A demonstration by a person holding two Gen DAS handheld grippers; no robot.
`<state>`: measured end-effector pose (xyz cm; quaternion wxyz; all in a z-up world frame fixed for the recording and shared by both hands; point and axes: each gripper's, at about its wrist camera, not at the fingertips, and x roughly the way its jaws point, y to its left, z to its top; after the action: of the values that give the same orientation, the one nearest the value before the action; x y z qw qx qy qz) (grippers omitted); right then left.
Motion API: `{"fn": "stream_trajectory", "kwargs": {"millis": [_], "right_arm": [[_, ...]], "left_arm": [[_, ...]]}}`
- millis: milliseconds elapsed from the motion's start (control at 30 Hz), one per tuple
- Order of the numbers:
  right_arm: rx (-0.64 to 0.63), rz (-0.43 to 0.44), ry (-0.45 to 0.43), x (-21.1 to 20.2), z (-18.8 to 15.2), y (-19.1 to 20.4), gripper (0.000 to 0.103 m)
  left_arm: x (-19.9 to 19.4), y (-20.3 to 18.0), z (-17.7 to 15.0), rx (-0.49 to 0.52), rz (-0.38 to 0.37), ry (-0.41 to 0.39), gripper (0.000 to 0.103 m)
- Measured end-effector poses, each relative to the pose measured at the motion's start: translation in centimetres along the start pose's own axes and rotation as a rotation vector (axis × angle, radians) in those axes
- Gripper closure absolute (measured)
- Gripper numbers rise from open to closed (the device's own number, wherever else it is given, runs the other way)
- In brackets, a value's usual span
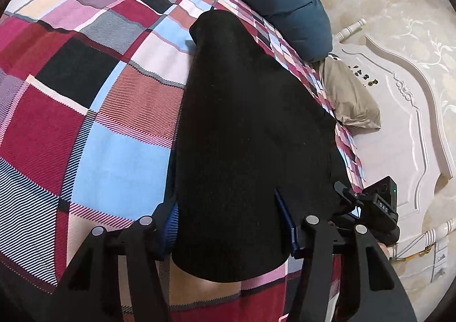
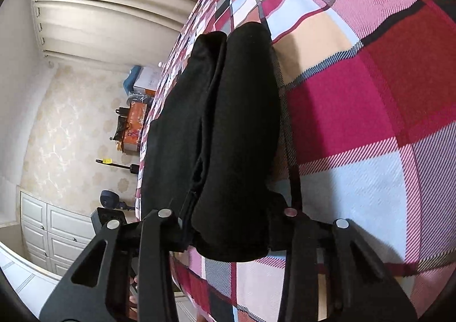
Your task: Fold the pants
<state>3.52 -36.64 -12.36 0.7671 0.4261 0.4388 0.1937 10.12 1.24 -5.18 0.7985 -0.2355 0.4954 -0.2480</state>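
On the bedspread [image 1: 85,122], pants [image 1: 242,122] stretch lengthwise away.

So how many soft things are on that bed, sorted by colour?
Black pants: 1
Teal pillow: 1
Beige pillow: 1
Plaid bedspread: 1
Total: 4

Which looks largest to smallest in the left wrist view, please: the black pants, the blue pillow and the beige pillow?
1. black pants, by far the largest, though nearest the camera.
2. blue pillow.
3. beige pillow, partly hidden behind the plaid bedspread, so second and third are unsure.
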Motion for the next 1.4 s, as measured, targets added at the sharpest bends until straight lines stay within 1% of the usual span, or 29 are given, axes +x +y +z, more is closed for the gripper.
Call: {"fn": "stream_trajectory", "kwargs": {"millis": [267,1400], "right_arm": [[0.002,0.008,-0.002,0.3,0.0,0.1,0.068],[0.002,0.032,0.023,0.0,-0.5,0.2,0.069]], "left_arm": [[0.0,0.1,0.3,-0.004,0.0,0.005,0.046],[-1.2,0.4,-1.1,-0.025,-0.003,0.028,0.046]]}}
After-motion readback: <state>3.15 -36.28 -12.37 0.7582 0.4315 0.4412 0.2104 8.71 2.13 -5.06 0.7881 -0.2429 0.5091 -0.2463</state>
